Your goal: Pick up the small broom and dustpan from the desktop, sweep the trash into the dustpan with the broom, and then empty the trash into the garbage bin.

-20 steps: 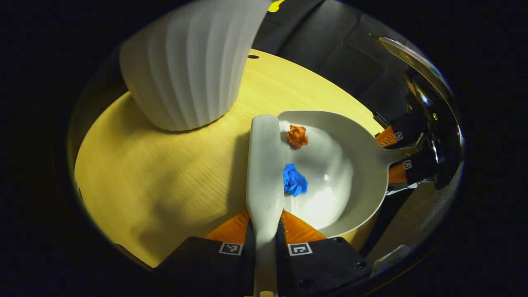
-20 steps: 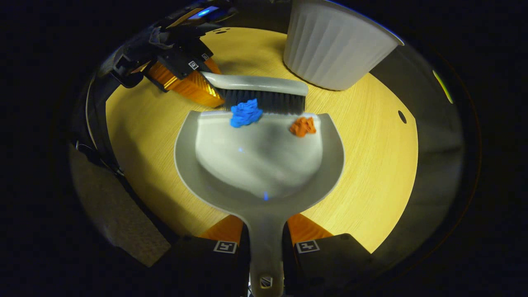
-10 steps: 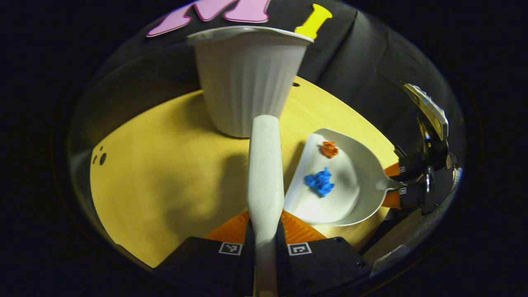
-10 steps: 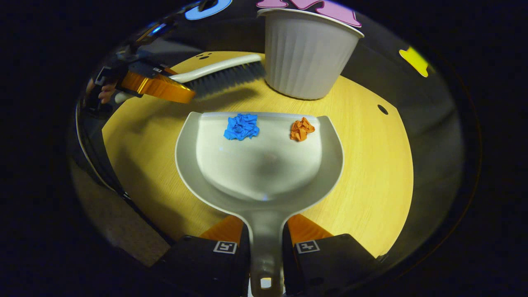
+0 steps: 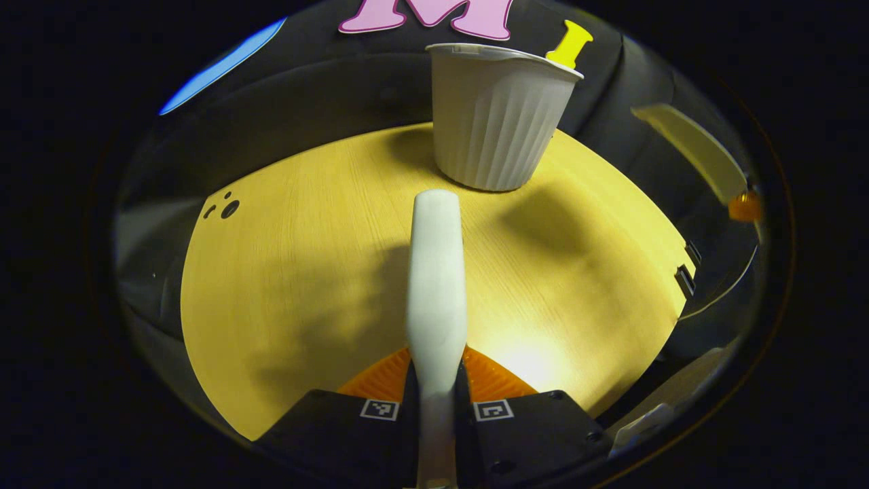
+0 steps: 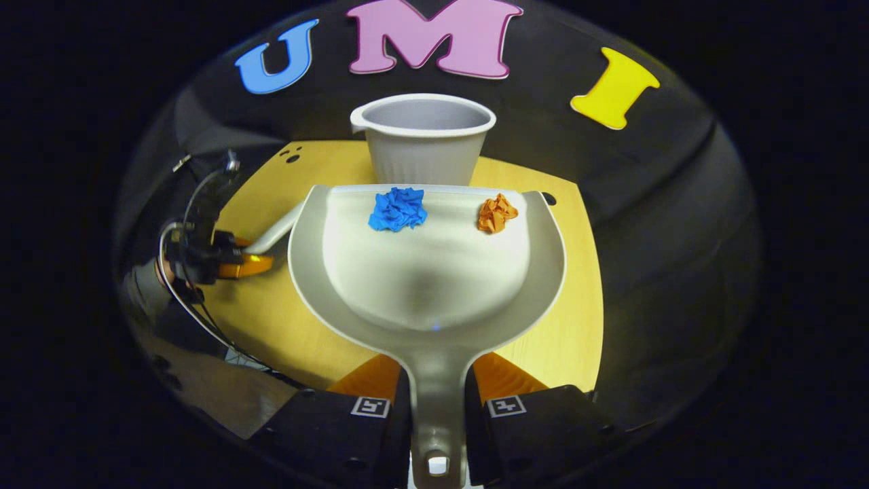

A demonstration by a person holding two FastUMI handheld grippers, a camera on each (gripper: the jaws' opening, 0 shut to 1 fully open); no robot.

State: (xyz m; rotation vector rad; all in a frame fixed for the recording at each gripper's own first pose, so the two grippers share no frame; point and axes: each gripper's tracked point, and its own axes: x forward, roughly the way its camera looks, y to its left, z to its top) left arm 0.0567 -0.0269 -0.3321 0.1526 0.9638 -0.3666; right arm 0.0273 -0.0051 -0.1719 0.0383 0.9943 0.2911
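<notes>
Wooden desktop (image 5: 305, 272) bearing ribbed white bin (image 5: 499, 115)

in the left gripper view the broom (image 5: 435, 285) shows its pale back, with the bristles hidden beneath it, and its handle end runs between the left claw (image 5: 434, 380) fingers and off the bottom edge; far to that claw's right the dustpan (image 5: 692, 153) is a cut-off sliver at the edge

in the right gripper view the dustpan (image 6: 428, 272) ahead of the right claw (image 6: 438, 397) covers the garbage bin (image 6: 422, 139) base, most of the broom (image 6: 275, 231) and part of the worktop (image 6: 271, 312); the left claw (image 6: 237, 261) is too small to tell its grip
</notes>
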